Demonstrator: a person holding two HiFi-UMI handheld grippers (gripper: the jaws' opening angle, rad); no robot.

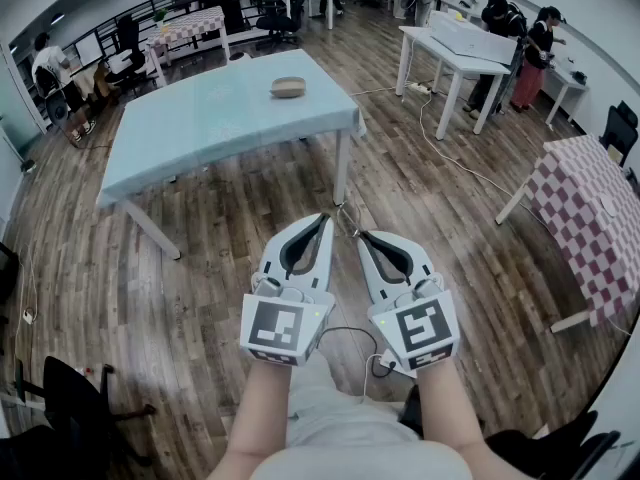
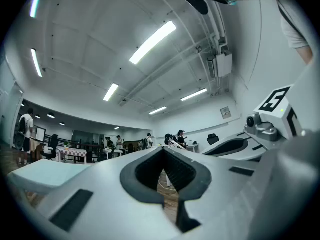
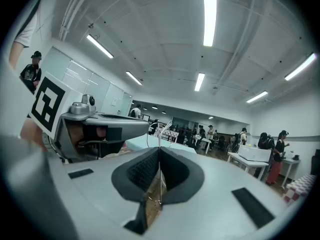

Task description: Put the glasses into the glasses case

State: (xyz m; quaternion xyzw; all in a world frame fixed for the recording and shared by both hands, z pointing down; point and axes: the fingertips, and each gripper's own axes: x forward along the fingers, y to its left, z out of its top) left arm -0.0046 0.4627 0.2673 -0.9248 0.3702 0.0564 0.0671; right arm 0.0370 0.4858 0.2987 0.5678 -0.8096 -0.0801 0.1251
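While its jaws pinch shut on a thin wire part of what appear to be the glasses (image 3: 160,131), the right gripper (image 1: 361,236) is held out about level over the wooden floor (image 1: 200,268), the frame's fine lines poking out past its tips. Just beside it, the left gripper (image 1: 324,219) is also closed tip to tip, with nothing between its pads. Both tools point toward the light-blue table (image 1: 200,128), which stands well apart from them. On its far half lies the tan glasses case (image 1: 288,87), ahead and slightly to the left of the pair, its long axis running across the line of approach. It is too small here to tell whether its lid is up. The empty left gripper sits more directly in line with the case and looks the likelier one to steady or open it.
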